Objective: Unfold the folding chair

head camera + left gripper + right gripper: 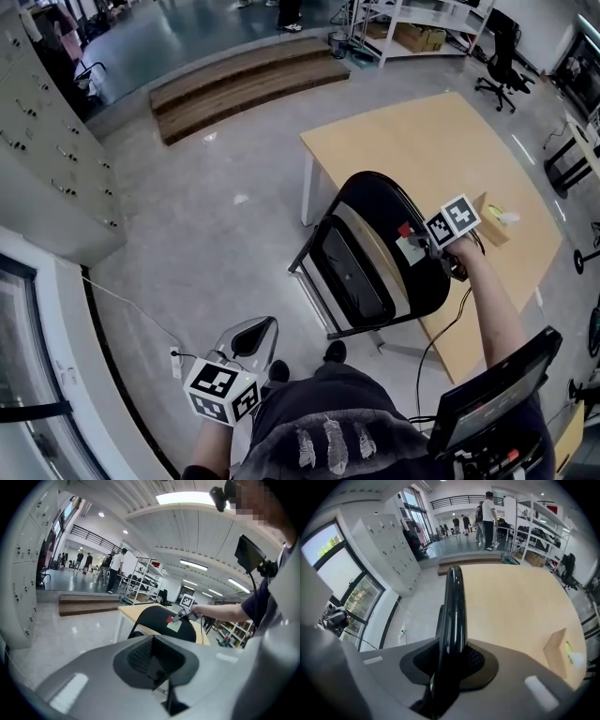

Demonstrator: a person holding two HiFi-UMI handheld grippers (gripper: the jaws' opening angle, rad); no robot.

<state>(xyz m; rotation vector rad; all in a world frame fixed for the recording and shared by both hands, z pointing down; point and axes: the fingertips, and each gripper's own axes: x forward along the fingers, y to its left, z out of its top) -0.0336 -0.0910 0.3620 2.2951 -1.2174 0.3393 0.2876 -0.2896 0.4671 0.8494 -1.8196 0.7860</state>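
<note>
The folding chair [352, 272] stands on the grey floor [216, 216] just beside the near left edge of the pale wooden bench [441, 141], its seat lying close against the black backrest [422, 286], so it is not yet opened out. The right claw [411, 242] points steeply down from above and is clenched on the backrest's top edge. In the right gripper view the thin black rim [453, 602] runs straight up between the two pads, which press on it from either side. The left claw [255, 336] is held low at the near left, well apart from the chair, with its jaws clenched together and nothing between them. A small cardboard box [492, 217] sits on the bench to the right of the chair. Wooden steps [244, 84] lie far off, and grey lockers [47, 141] line the left side.
</note>
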